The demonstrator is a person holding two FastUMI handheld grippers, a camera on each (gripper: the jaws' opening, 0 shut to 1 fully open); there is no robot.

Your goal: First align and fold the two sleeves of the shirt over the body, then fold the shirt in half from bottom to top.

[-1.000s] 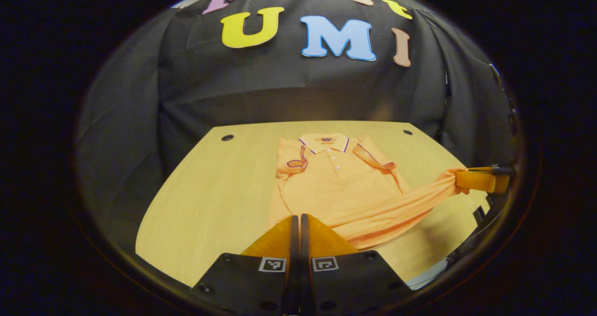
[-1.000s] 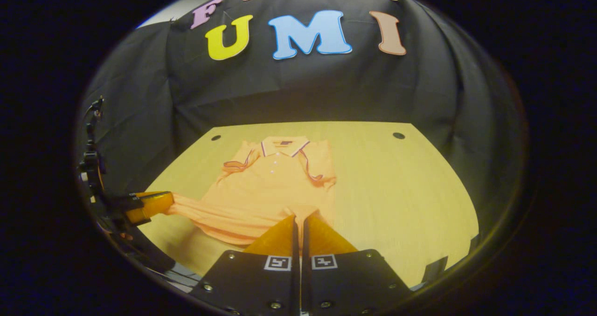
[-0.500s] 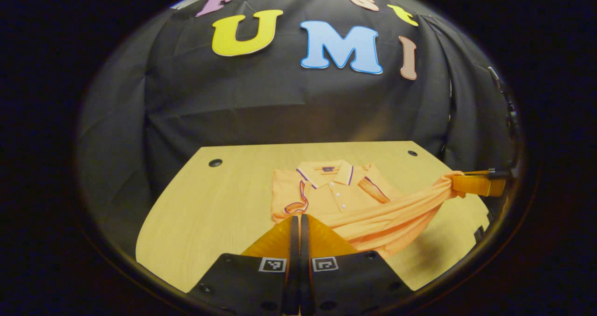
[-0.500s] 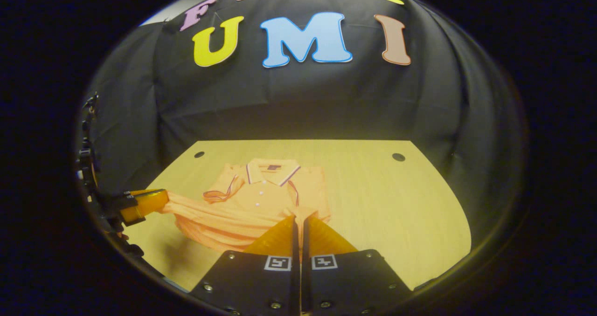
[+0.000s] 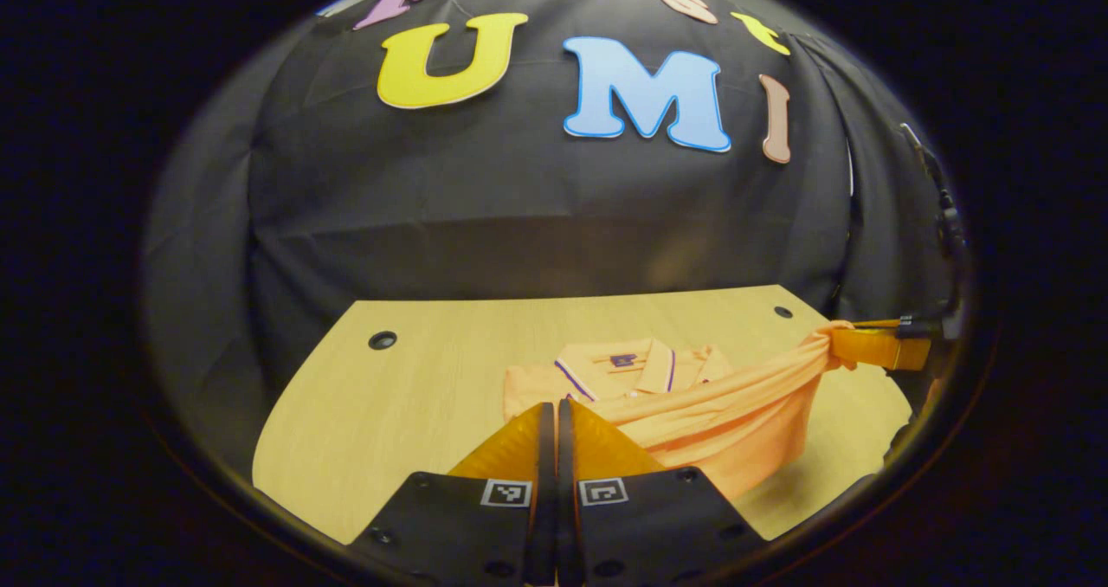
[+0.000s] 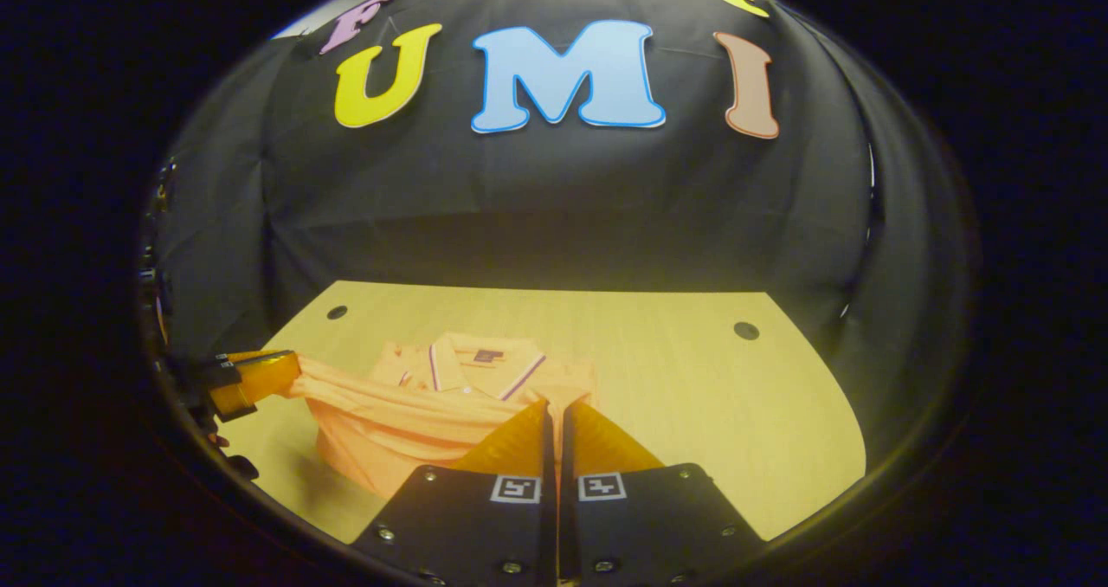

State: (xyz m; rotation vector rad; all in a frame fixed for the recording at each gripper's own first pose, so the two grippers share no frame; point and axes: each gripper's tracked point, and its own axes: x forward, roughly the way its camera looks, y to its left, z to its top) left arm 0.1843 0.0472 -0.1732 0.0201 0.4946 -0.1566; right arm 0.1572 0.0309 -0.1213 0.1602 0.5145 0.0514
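Both claws pinched tight on hem corners — left claw [image 5: 554, 409], right claw [image 6: 554, 409] — hem held up and stretched between them over the worktop [image 5: 415, 388]. Shirt [image 5: 718, 405] lies on the worktop, collar [image 5: 619, 364] at the far end, lower half in the air. Risks, as I judge: uneven height skews the fold; slack middle sags and bunches; drag could flip the tucked sleeves open.

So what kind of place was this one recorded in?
It looks like a staged recording booth, not a home. A black cloth wall hangs behind a bare light wooden table with small round holes, and on the table lies just an orange polo shirt, its bottom edge lifted by both claws.
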